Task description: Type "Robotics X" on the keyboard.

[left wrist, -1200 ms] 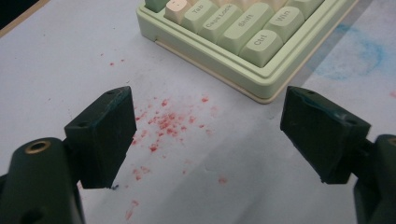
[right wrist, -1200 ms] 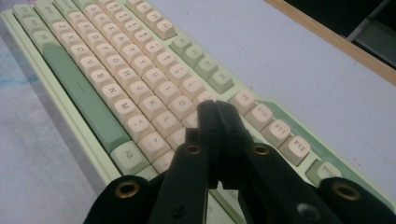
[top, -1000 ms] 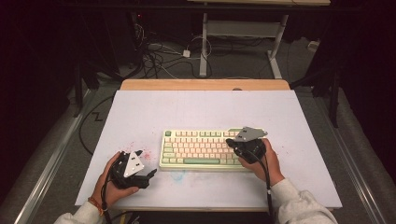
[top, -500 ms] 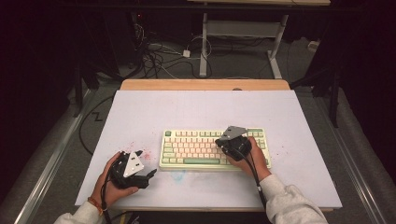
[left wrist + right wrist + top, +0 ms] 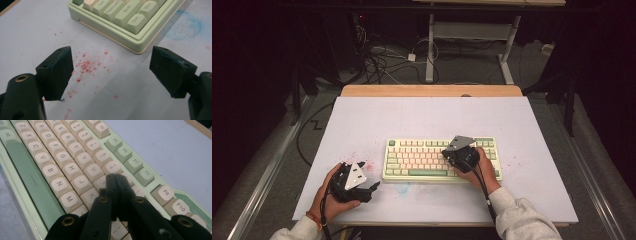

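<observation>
Keyboard (image 5: 439,159) sits mid-desk, long axis running nine to three. My right tongs (image 5: 115,185), pinched closed and empty, hover over the I key at twelve; left tongs (image 5: 111,72) gape open, idle.

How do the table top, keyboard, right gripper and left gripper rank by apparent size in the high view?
1. table top
2. keyboard
3. left gripper and right gripper: they look about alike, no ranking; hands hide part of each.
</observation>
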Tool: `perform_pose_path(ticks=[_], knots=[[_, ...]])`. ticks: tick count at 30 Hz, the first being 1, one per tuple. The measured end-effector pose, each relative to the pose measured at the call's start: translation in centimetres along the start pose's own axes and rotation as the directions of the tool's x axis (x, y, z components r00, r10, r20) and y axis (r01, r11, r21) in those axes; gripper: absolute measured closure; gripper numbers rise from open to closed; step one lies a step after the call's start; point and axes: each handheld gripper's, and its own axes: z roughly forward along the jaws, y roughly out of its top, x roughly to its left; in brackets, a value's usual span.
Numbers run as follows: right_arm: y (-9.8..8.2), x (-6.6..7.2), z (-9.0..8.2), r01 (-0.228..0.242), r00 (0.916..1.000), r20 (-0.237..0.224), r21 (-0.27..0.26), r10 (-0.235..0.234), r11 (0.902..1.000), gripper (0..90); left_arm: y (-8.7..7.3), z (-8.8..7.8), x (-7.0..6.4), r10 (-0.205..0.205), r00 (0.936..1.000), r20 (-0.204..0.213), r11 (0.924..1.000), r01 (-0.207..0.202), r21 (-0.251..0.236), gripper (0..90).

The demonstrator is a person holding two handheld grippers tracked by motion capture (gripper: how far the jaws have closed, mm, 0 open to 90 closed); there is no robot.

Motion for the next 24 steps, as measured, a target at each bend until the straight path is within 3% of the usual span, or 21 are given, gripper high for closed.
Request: perform_pose_path(ticks=[24], knots=[[-0.06,0.07,0.24,0.021,0.9997,0.011,0.018,-0.022,0.9996,90.0,0.01,0.01,-0.12,0.005,0.9999,0.011,1.0000,-0.005,0.004,18.1]])
